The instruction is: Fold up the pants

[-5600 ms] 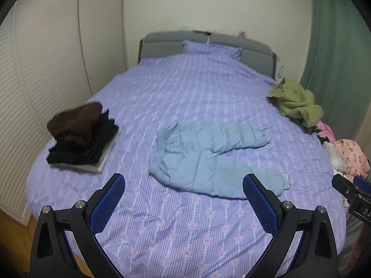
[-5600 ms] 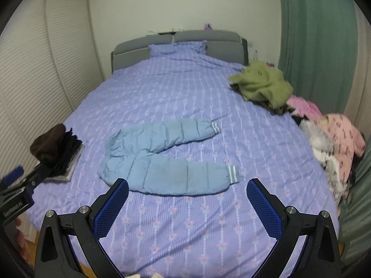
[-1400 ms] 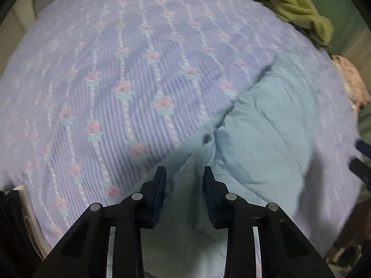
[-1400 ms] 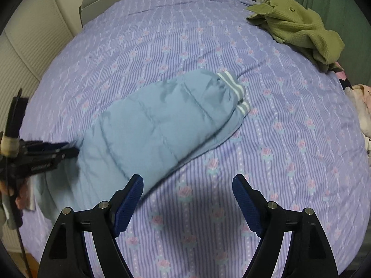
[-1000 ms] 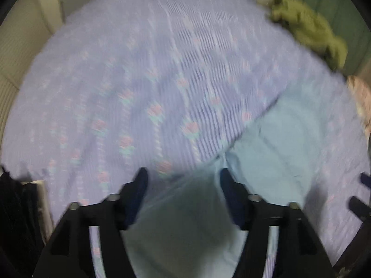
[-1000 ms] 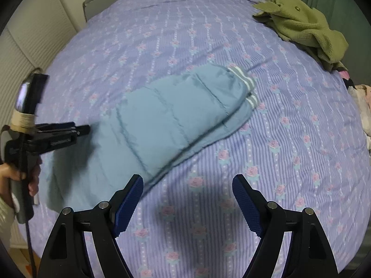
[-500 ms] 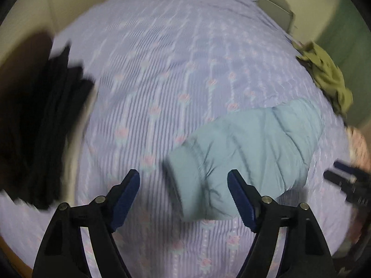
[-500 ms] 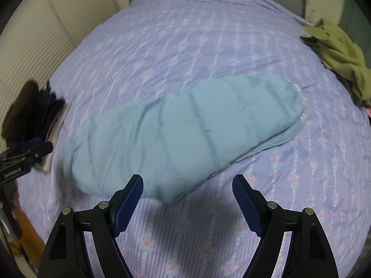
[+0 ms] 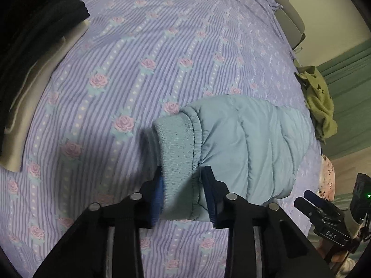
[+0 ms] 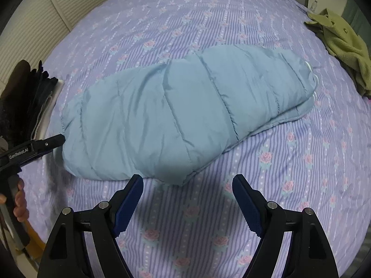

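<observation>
The light blue padded pants (image 10: 185,111) lie on the purple flowered bed, folded lengthwise with one leg on the other, cuffs to the far right. My left gripper (image 9: 182,183) is shut on the ribbed waistband (image 9: 176,143) at the pants' left end; it also shows in the right wrist view (image 10: 49,143). My right gripper (image 10: 187,192) is open and empty, just in front of the pants' near edge, not touching them.
A stack of folded dark and white clothes (image 10: 30,99) sits at the bed's left edge, close to the waistband. A green garment (image 10: 343,37) lies at the far right. A pink garment (image 9: 327,178) sits at the right edge. The headboard (image 9: 287,16) is beyond.
My left gripper has closed on the waistband end of the pants; half a second ago it was open above them. My right gripper stays open and has moved closer to the pants.
</observation>
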